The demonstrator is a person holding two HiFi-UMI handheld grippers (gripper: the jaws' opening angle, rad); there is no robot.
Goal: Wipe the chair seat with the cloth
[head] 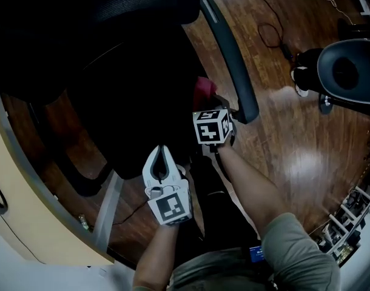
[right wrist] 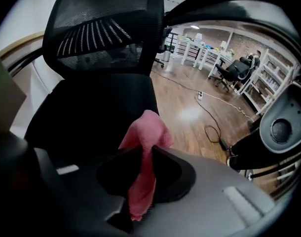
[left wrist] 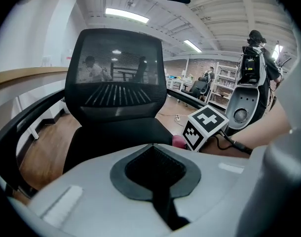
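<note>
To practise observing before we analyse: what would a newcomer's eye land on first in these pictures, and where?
The bright pink cloth, clamped in the right gripper, stands out against the black mesh-backed office chair's seat. The left gripper, shut and empty, hovers by the seat's front edge, and the glossy wooden floor shines alongside.

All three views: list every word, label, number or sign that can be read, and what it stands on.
No readable text anywhere.
Right cube: black-and-white squares only, no letters.
Left cube: same.
Cloth: plain pink, no print.
Shelves: contents too small to read.
</note>
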